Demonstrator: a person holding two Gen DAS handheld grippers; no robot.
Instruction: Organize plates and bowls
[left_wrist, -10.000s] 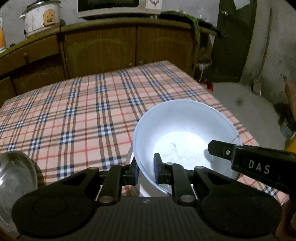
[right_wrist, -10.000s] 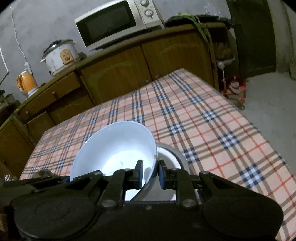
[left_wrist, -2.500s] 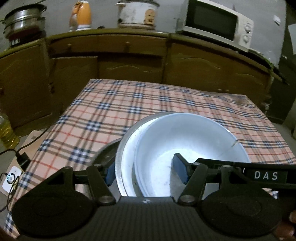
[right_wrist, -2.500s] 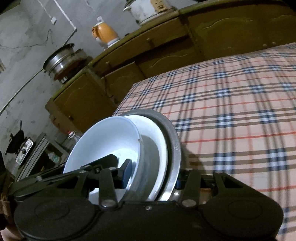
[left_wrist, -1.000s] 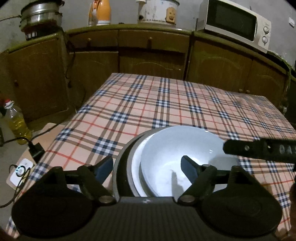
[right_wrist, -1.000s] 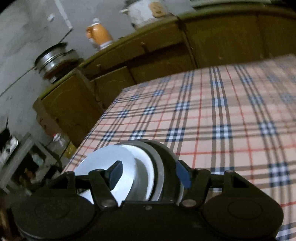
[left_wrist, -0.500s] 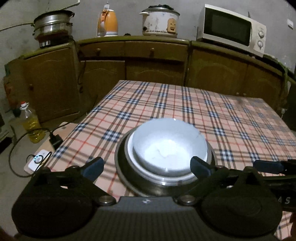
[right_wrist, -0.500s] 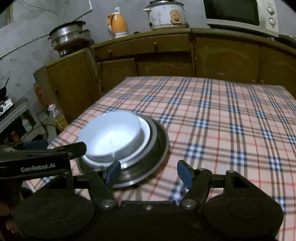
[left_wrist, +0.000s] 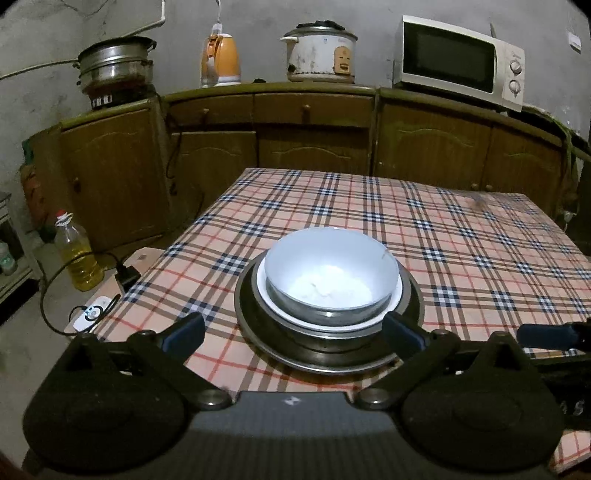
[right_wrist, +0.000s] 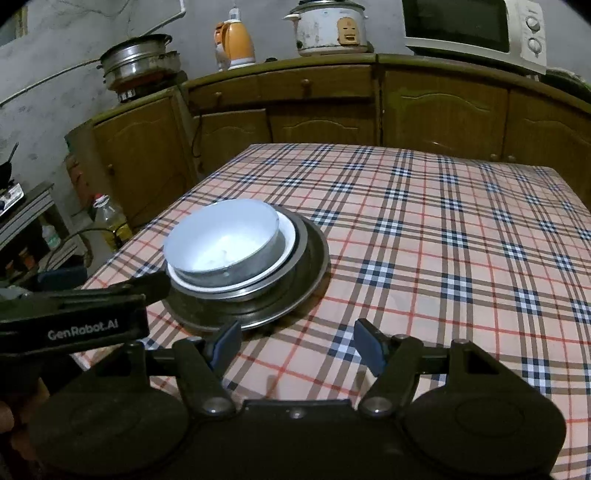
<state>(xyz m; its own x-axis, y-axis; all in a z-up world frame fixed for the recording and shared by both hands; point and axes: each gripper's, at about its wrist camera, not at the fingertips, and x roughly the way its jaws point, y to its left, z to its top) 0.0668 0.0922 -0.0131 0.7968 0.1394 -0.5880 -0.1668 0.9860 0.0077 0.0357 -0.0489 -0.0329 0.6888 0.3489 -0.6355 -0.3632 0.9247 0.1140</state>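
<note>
White bowl (left_wrist: 331, 273) sits upright, mouth up, nested in metal plates (left_wrist: 251, 325).

A table (left_wrist: 461, 236) under a plaid cloth (right_wrist: 424, 229) carries one stack. Directly on the cloth lies a wide metal plate (left_wrist: 266, 343), just ahead of the left claw's (left_wrist: 293, 330) open jaws and ahead-left of the right claw (right_wrist: 297, 341). The cloth beyond and to the right is bare.
</note>
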